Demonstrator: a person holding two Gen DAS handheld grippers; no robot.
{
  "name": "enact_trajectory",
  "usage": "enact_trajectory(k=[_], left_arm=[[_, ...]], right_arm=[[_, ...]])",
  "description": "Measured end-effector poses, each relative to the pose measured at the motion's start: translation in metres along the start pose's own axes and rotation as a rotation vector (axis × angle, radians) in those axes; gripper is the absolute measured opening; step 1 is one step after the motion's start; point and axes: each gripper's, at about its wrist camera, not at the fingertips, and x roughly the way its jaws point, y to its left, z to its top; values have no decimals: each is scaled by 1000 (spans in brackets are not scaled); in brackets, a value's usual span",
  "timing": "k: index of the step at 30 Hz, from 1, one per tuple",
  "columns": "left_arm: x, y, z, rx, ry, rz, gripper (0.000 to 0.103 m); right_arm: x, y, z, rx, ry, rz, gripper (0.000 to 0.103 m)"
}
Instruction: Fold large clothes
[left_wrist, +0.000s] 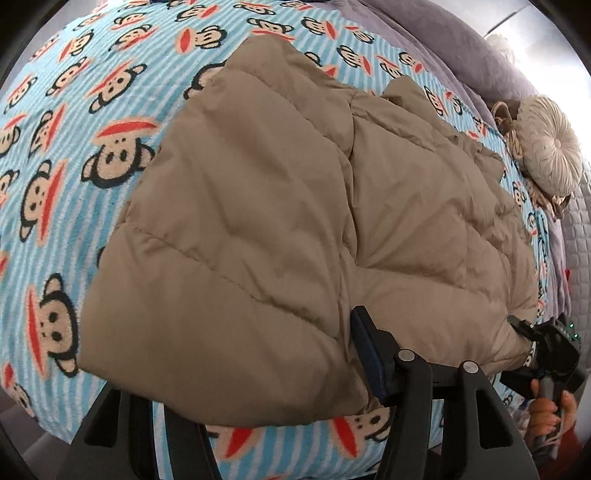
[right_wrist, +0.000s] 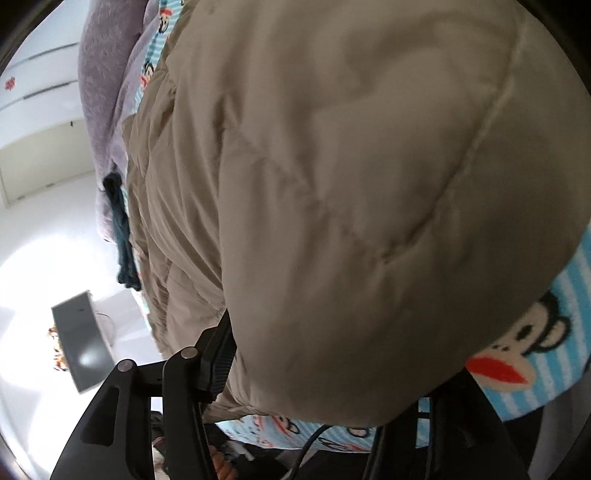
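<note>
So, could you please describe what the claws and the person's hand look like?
Both claws are matte black, with silver pivot bolts. The left claw has a blue ribbed finger pad. The right claw has a dark ribbed pad and a black cable. A bare hand shows.

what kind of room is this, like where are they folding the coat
Most likely a bedroom. The tan puffer coat lies on a bed covered by a blue striped monkey-print blanket, with a purple quilt bunched along the far edge and a round ruffled cushion beside it.

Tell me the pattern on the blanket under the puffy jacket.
The blanket has light-blue and white stripes with cartoon monkey faces, red-mouthed; clearest in the left wrist view.
</note>
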Motion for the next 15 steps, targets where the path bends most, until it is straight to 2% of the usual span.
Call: enact_trajectory(k=[6,10,15], left_arm=[[-2,4,2,-7,6,10,60],[-12,11,-1,-12,3,12,60],[-21,13,-5,31,7,28,60]], right_arm=[[-1,12,-1,-3,-15,-75,69],[-2,30,-20,-35,-37,-133,81],[-6,31,-37,-57,-72,-163,81]])
